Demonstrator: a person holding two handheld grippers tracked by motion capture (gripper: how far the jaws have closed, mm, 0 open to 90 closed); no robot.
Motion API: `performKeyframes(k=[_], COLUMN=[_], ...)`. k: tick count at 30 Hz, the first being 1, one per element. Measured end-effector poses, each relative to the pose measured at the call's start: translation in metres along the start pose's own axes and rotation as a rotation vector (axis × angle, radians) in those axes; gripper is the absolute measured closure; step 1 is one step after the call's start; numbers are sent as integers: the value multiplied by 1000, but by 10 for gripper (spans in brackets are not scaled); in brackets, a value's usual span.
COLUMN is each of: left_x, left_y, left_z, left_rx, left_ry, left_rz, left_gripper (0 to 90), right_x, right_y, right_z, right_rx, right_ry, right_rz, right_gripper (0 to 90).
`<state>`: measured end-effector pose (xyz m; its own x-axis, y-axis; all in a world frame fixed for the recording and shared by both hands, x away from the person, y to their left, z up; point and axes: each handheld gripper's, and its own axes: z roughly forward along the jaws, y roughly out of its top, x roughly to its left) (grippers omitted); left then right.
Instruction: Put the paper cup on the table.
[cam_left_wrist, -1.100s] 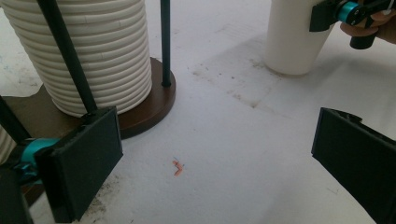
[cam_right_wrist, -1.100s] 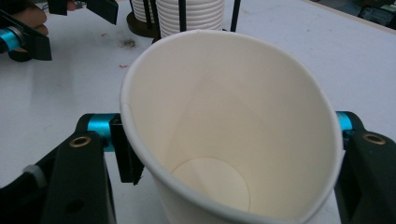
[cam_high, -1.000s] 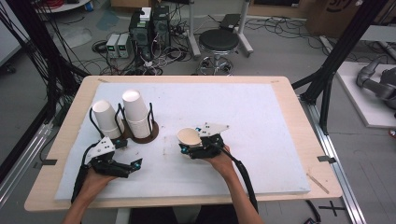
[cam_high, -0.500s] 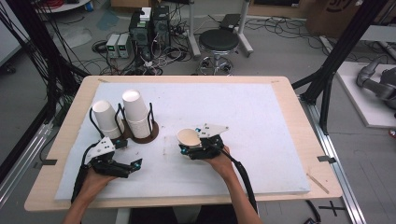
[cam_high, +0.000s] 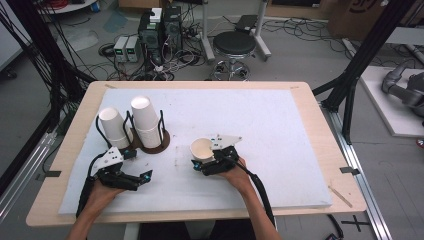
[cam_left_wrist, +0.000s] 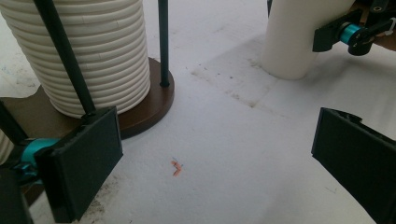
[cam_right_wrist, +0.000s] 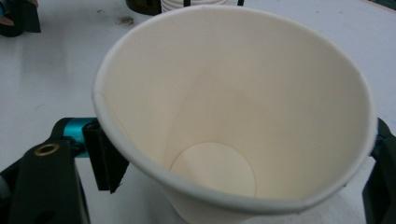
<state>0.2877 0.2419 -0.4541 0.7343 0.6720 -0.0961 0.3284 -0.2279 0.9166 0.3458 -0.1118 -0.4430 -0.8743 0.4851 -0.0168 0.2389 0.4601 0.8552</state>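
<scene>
**White paper cup clamped upright near the front of the board**

White foam board (cam_high: 280, 130) covers nearly all of the wooden tabletop (cam_high: 320, 125), leaving a bare wooden border along every edge. Toward the left edge of the board stands a round brown cup holder (cam_high: 159, 145) with thin black uprights; it carries an upside-down stack of white cups (cam_high: 146, 121), whose ribbed rims fill the upper left of the left gripper view (cam_left_wrist: 88, 51). A second inverted stack (cam_high: 114, 127) stands just beside it, closer to the left edge.

Near the middle of the front edge, the right gripper (cam_high: 210, 161) pinches a single paper cup (cam_high: 202, 149) by its wall, one jaw on each side, as the right gripper view shows with the cup (cam_right_wrist: 233, 112) upright, mouth open and empty inside. The cup's base rests on the board in the left gripper view (cam_left_wrist: 299, 42), well apart from the holder.

At the front left corner, the left gripper (cam_high: 131, 177) lies low over the board with its jaws spread wide and nothing between them. Its own view (cam_left_wrist: 219, 163) shows bare board in the gap, with a tiny orange scrap (cam_left_wrist: 176, 167) lying there, just in front of the holder's base.
</scene>
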Motion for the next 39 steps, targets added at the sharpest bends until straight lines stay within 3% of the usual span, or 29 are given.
performKeyframes(k=[6,18,23,33,39], left_x=[0,0,0,1,1], left_y=[0,0,0,0,0], left_z=[0,0,0,0,-1], left_rx=[0,1,0,-1,-6], left_ry=[0,-2,-2,-2,10], left_rz=[1,0,1,-8,-6], left_gripper=[17,17,17,17,17], right_x=[1,1,-1,-13,-21], right_y=[0,-2,-7,-26,-38], right_z=[-3,-8,-19,-51,-69], right_rx=[-16,34,21,-5,-27], right_ry=[10,13,4,-37,-94], right_rz=[1,-4,-6,42,72], right_gripper=[187,188,188,188,188])
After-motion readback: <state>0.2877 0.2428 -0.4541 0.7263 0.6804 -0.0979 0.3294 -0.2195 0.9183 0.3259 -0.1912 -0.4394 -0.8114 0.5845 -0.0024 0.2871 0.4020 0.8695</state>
